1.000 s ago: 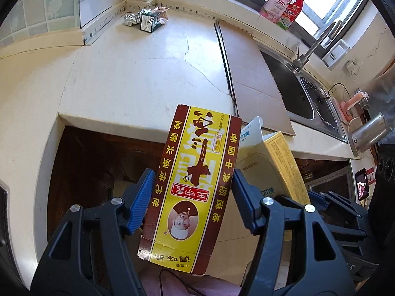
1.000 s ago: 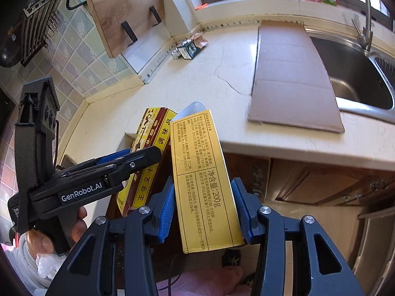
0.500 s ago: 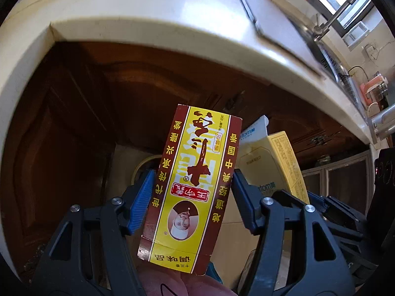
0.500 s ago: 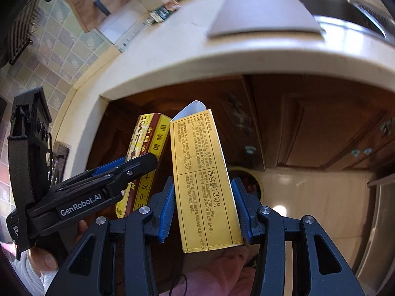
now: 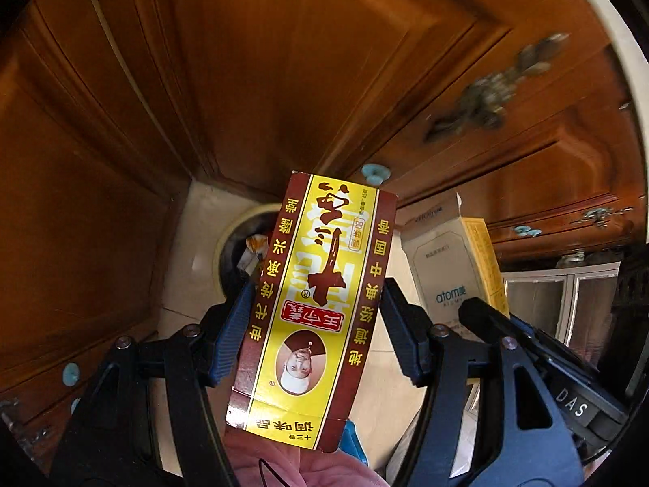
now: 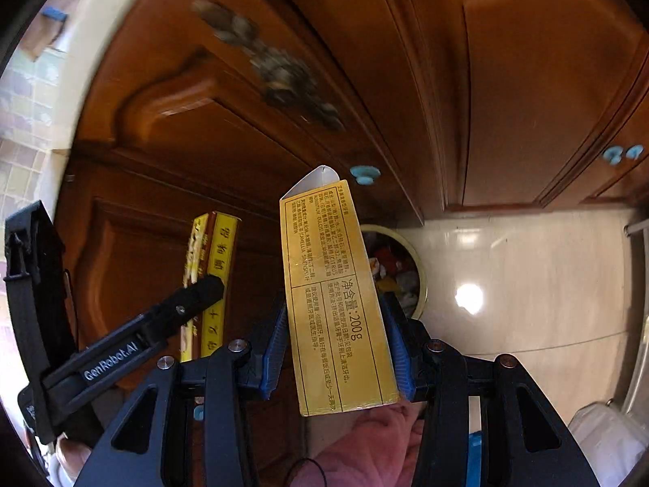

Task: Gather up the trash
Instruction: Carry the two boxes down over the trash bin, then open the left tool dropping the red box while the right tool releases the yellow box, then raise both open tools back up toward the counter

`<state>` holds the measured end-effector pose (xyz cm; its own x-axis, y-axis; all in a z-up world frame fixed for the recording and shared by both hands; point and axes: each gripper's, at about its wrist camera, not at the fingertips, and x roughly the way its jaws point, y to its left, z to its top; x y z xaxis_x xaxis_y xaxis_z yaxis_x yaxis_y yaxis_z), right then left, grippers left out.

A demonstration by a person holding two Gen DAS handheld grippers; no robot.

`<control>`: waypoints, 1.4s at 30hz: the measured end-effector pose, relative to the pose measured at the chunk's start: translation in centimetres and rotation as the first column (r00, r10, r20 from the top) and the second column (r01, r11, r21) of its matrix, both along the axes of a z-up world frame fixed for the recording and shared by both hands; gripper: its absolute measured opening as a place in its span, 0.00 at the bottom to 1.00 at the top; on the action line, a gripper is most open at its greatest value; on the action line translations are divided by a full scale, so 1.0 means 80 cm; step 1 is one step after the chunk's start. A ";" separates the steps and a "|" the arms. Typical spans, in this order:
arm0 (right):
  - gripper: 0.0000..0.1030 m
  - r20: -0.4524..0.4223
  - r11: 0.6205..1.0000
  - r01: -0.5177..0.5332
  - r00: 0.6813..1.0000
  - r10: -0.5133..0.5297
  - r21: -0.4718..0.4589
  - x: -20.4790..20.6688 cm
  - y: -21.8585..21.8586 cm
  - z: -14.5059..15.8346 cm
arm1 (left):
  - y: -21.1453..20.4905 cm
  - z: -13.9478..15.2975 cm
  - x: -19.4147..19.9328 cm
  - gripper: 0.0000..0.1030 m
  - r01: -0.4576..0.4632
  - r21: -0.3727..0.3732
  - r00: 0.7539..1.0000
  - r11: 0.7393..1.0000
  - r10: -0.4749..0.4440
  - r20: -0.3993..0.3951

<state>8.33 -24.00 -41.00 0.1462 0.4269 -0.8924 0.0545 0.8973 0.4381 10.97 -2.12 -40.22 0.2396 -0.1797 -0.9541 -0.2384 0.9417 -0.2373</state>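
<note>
Both claws have dropped from countertop height to floor level: the left gripper clenches a red-and-yellow seasoning box, the right gripper a yellow toothpaste carton. Beyond both boxes' far ends now sits a round trash bin, already holding scraps, so release probably comes next. Behind the bin rise wooden cabinet doors; beside it spreads glossy pale floor tile.
</note>
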 end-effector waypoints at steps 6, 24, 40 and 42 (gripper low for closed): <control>0.43 -0.040 1.000 -0.022 0.999 0.021 -0.009 0.015 0.021 -0.051 | -0.002 -0.045 0.016 0.60 0.009 -0.007 0.999 1.000 -0.010 -0.045; 0.45 -0.098 0.999 -0.044 0.994 0.042 -0.021 0.030 0.050 -0.102 | 0.030 -0.063 0.014 0.83 -0.034 0.100 0.995 0.994 0.043 -0.088; 0.64 -0.080 1.000 -0.031 0.996 0.030 -0.005 0.034 0.059 -0.044 | 0.037 0.023 0.002 0.84 -0.053 0.143 0.998 0.988 0.058 -0.033; 0.65 -0.072 0.999 -0.033 0.997 0.033 -0.001 0.033 0.058 -0.029 | 0.036 0.042 0.001 0.84 -0.057 0.140 0.998 0.988 0.060 -0.021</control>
